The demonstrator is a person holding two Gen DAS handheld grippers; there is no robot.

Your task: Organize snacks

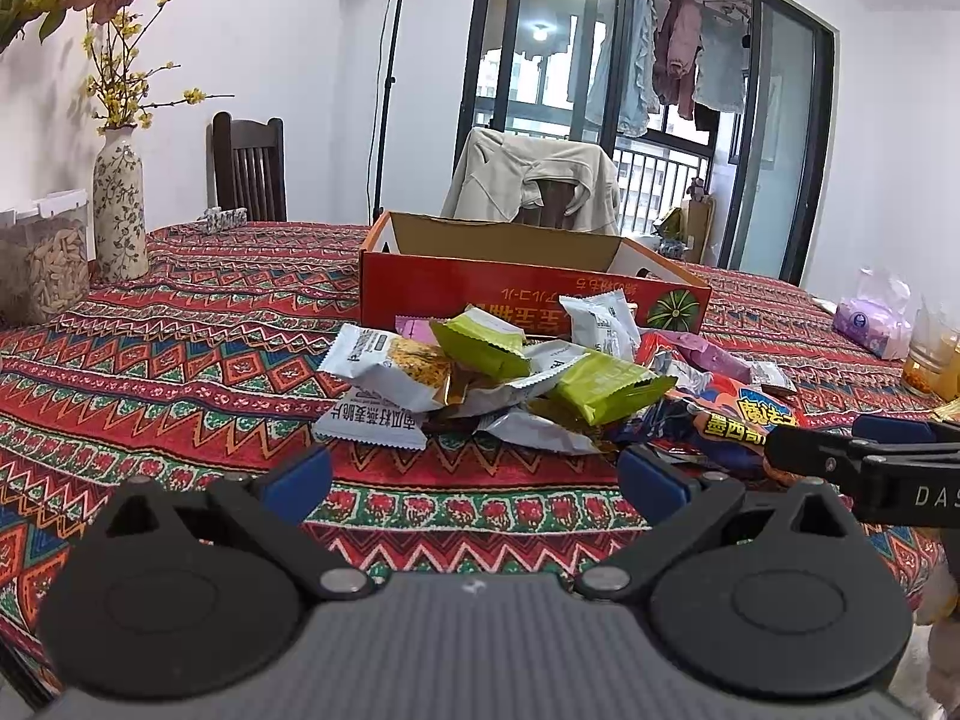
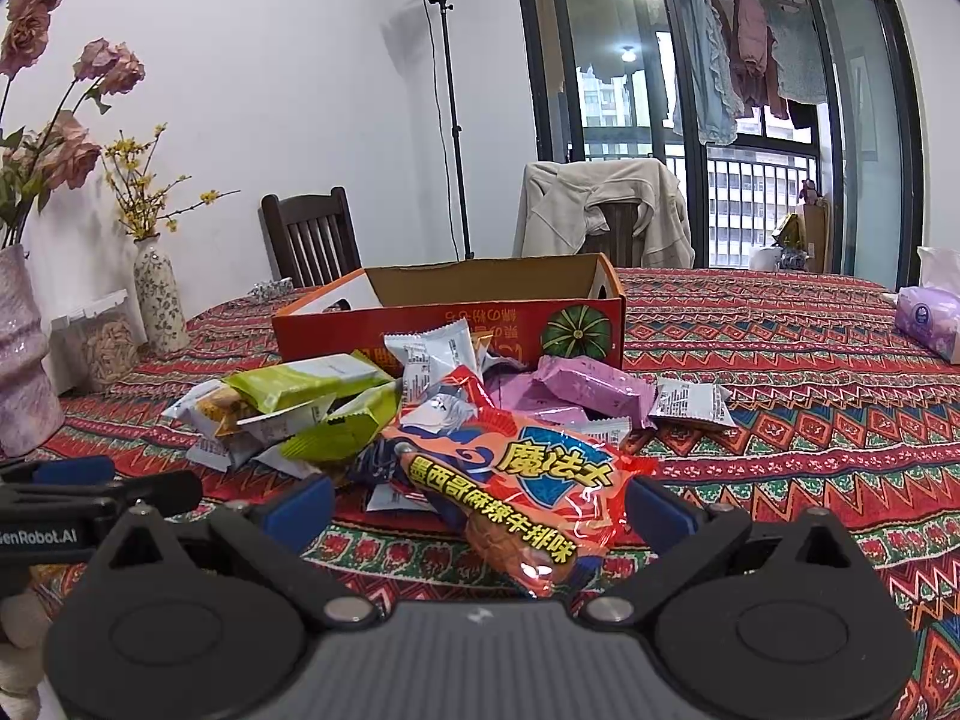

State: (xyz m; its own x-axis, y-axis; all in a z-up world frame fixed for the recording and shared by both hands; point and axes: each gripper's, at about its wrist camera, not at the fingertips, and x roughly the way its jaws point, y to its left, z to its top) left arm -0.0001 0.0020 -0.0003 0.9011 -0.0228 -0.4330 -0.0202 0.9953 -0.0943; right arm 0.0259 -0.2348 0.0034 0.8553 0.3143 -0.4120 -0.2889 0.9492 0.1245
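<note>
A pile of snack packets (image 1: 510, 384) lies on the patterned tablecloth in front of an open red cardboard box (image 1: 528, 291); the pile holds white, green (image 1: 606, 387) and pink packets. My left gripper (image 1: 474, 483) stands open just short of the pile, with nothing between its fingers. In the right wrist view, a large orange snack bag (image 2: 522, 492) lies at the near edge of the pile (image 2: 420, 402), between the spread fingers of my open right gripper (image 2: 480, 510). The box (image 2: 456, 318) sits behind. Each gripper shows at the edge of the other's view: right gripper (image 1: 840, 441), left gripper (image 2: 120, 480).
A flowered vase (image 1: 119, 204) and a clear container of seeds (image 1: 42, 258) stand at the left. A purple tissue pack (image 2: 930, 318) and a jar (image 1: 930, 354) sit at the right. Two chairs (image 2: 312, 237) stand behind the table, one draped with a beige jacket (image 2: 600, 210).
</note>
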